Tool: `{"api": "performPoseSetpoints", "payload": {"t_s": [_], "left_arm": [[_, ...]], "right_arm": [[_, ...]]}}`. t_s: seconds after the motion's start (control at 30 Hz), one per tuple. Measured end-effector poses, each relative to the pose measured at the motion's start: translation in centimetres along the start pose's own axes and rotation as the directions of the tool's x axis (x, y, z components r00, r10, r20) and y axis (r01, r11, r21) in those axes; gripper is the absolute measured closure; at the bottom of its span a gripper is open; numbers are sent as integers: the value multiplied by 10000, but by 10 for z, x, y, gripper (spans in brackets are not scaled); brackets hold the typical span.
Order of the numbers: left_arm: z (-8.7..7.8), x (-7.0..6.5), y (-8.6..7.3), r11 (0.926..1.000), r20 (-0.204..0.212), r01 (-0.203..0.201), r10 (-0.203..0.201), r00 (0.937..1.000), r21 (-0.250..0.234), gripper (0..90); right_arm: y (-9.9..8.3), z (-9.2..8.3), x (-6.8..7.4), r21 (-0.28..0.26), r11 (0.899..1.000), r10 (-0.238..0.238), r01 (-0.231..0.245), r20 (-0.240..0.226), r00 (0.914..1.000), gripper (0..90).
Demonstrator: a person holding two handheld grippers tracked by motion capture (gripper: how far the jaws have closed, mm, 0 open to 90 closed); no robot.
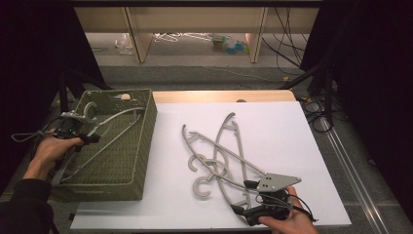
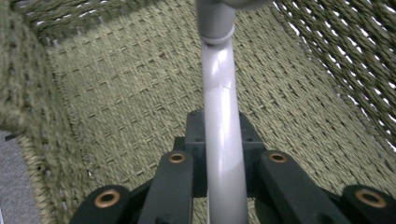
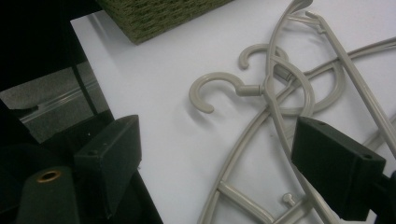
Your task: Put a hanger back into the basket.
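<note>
My left gripper (image 1: pixel 89 136) reaches into the olive woven basket (image 1: pixel 143 146) at the table's left. Its jaws sit tight against both sides of a grey plastic hanger (image 1: pixel 114 119) that lies slanted inside the basket. In the left gripper view that hanger's bar (image 2: pixel 219 93) runs up between the jaws of the left gripper (image 2: pixel 223 140), over the woven basket floor (image 2: pixel 116 93). My right gripper (image 1: pixel 243 197) stands open at the table's front, just before a tangled pile of several grey hangers (image 1: pixel 219 156). In the right gripper view the right gripper (image 3: pixel 219 154) spreads wide over hanger bars and a hook (image 3: pixel 210 91).
A white sheet (image 1: pixel 292 146) covers the table, and its right half is bare. A basket corner (image 3: pixel 159 14) shows at the top of the right gripper view. Beyond the table stand wooden shelf legs (image 1: pixel 136 34) with clutter and cables on the floor.
</note>
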State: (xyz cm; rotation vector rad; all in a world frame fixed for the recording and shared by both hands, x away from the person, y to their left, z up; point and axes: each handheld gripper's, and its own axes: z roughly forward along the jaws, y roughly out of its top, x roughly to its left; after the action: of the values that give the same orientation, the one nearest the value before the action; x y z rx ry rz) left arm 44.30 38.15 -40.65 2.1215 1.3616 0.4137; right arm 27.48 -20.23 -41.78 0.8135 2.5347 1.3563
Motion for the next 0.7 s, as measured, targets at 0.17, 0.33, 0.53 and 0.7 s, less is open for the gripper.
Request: {"api": "performPoseSetpoints", "payload": {"t_s": [0.17, 0.33, 0.53, 0.7], "left_arm": [[0, 5, -2, 9989, -542, 464, -457, 9975, 120, 719], [1, 10, -4, 9955, -1015, 891, -855, 9911, 309, 637], [-13, 12, -3, 9949, -1753, 1009, -1009, 9793, -91, 517], [-31, 6, -2, 9919, -1287, 786, -912, 9875, -1002, 459]], "right_arm": [[0, 0, 0, 17, 10000, 8, -8, 6, 10000, 173], [-1, 0, -1, 58, 10000, 77, -76, -16, 10000, 174], [-1, 0, -2, 58, 10000, 66, -66, 4, 10000, 175], [-1, 0, -2, 41, 10000, 48, -48, 18, 10000, 176]]}}
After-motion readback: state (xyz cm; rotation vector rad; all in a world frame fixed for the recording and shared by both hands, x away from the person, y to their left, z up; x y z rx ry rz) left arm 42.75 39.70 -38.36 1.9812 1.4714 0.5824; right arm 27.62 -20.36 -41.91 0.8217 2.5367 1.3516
